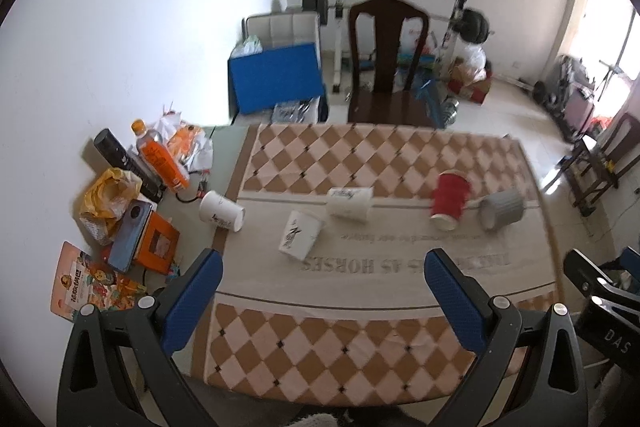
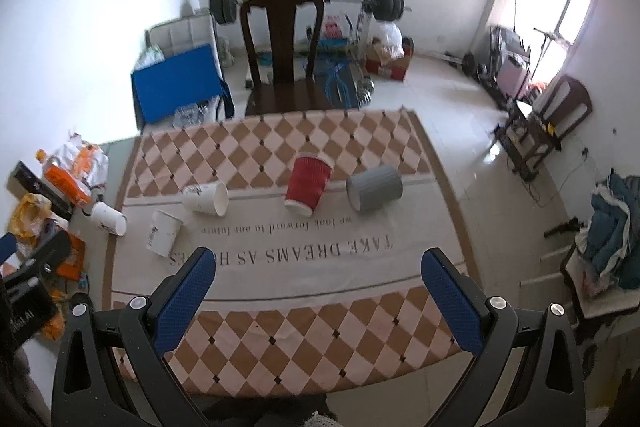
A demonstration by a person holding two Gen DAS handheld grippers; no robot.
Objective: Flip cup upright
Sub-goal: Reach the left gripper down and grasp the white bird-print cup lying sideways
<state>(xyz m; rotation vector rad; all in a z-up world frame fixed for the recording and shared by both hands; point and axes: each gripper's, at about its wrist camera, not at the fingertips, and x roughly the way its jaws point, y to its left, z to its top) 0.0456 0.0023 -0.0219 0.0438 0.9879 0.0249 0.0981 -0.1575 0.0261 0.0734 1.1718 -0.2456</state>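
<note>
Several cups lie on their sides on the checkered tablecloth (image 1: 360,339): a red ribbed cup (image 1: 450,201) (image 2: 309,185), a grey ribbed cup (image 1: 502,213) (image 2: 374,193), and three white paper cups (image 1: 350,203) (image 1: 300,235) (image 1: 222,211), the last off the cloth at the left. The white cups also show in the right wrist view (image 2: 206,198) (image 2: 164,233) (image 2: 108,218). My left gripper (image 1: 324,263) is open and empty, held above the near part of the table. My right gripper (image 2: 320,263) is open and empty, also well short of the cups.
Clutter sits at the table's left edge: an orange bottle (image 1: 160,157), a yellow bag (image 1: 108,197), a phone on an orange box (image 1: 132,237), snack packets. A dark wooden chair (image 1: 386,67) stands behind the table. The right gripper's body (image 1: 604,307) shows at right.
</note>
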